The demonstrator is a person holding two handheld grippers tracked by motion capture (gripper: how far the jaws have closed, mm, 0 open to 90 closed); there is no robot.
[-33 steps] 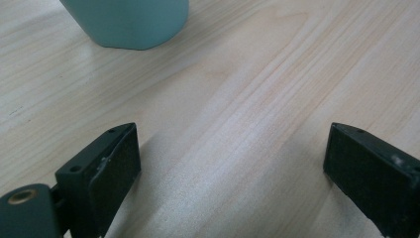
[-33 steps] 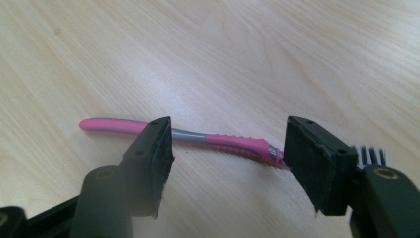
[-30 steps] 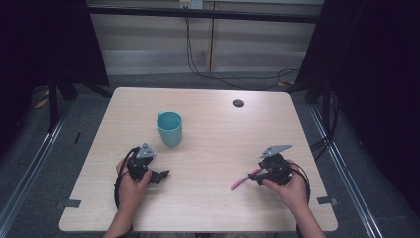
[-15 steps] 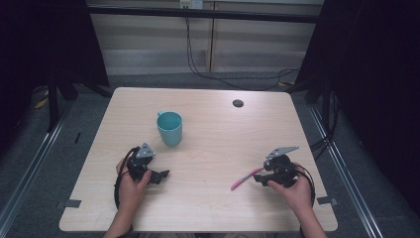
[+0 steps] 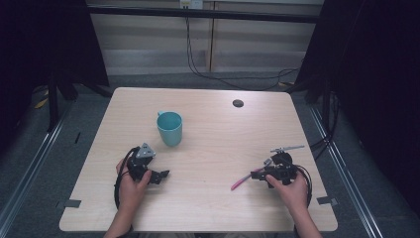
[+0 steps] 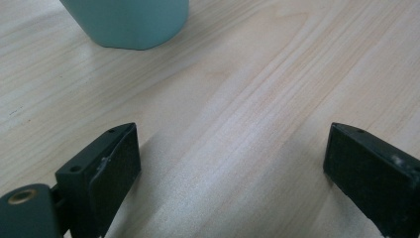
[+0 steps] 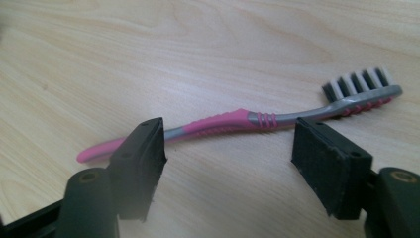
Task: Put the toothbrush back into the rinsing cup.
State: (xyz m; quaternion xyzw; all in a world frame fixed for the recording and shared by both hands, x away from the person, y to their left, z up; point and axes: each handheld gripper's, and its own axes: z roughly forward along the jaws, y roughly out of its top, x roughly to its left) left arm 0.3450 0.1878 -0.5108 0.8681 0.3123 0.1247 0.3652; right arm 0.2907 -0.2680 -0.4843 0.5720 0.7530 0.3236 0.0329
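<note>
Toothbrush: a pink-and-grey toothbrush (image 7: pixel 233 122) lies flat on the table, just beyond the right gripper's tips, bristles facing up at the far end.
Handling: judged light, stiff and thin; the smooth plastic could skid or roll under a careless pinch.
Where to hold: the ribbed pink grip near the middle of the handle looks the surest spot, clear of the bristles (image 7: pixel 360 82).
Right gripper: the right gripper (image 7: pixel 228 158) stands wide, jaws either side of the handle's line, nothing between them yet.
Left gripper: the left gripper (image 6: pixel 230 171) rests low over bare wood, jaws spread wide and empty.
Mug: a teal mug (image 5: pixel 169 128) stands upright well apart from the toothbrush, nearer the left hand (image 5: pixel 130 184).
Surface: a pale wood-grain table (image 5: pixel 213 208), smooth and level, with a small dark disc (image 5: pixel 238 103) toward its far edge.
Room: dark curtains flank the table; cables (image 5: pixel 208 69) trail across the grey floor behind it.
</note>
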